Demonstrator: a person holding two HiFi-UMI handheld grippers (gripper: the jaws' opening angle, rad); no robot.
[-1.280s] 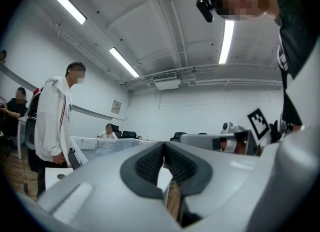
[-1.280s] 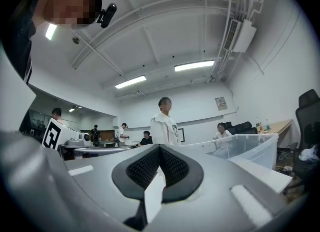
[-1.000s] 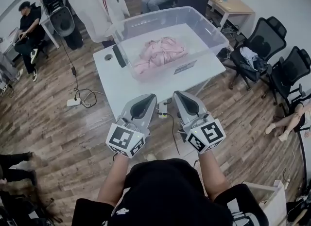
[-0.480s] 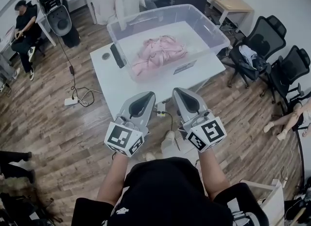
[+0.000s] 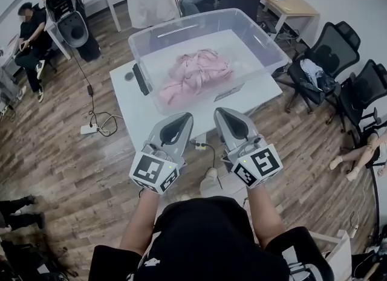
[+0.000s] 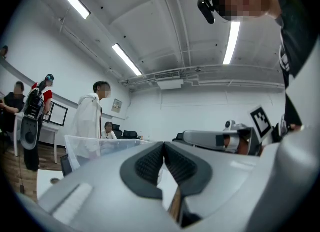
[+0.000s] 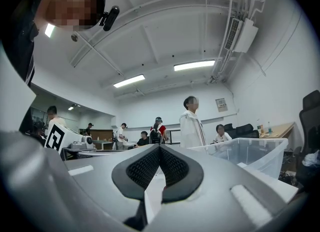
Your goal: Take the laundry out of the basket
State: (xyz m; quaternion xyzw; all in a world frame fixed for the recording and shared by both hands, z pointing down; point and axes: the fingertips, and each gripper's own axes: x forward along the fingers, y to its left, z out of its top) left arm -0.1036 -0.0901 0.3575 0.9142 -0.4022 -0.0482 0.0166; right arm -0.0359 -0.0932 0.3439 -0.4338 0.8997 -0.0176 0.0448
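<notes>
The pink laundry (image 5: 196, 74) lies bunched in the clear basket (image 5: 266, 47), which stands on the white table (image 5: 142, 113) ahead of me. Wood floor (image 5: 60, 153) surrounds the table, with 2 black office chairs (image 5: 329, 47) off to the right. My left gripper (image 5: 184, 118) and right gripper (image 5: 221, 113) hover side by side near the table's front edge, both clenched on nothing.

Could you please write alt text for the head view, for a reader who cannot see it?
A person holds the left gripper and right gripper side by side, both shut and empty, aimed at a white table. On it stands a clear plastic bin with pink laundry inside; office chairs stand to the right.
</notes>
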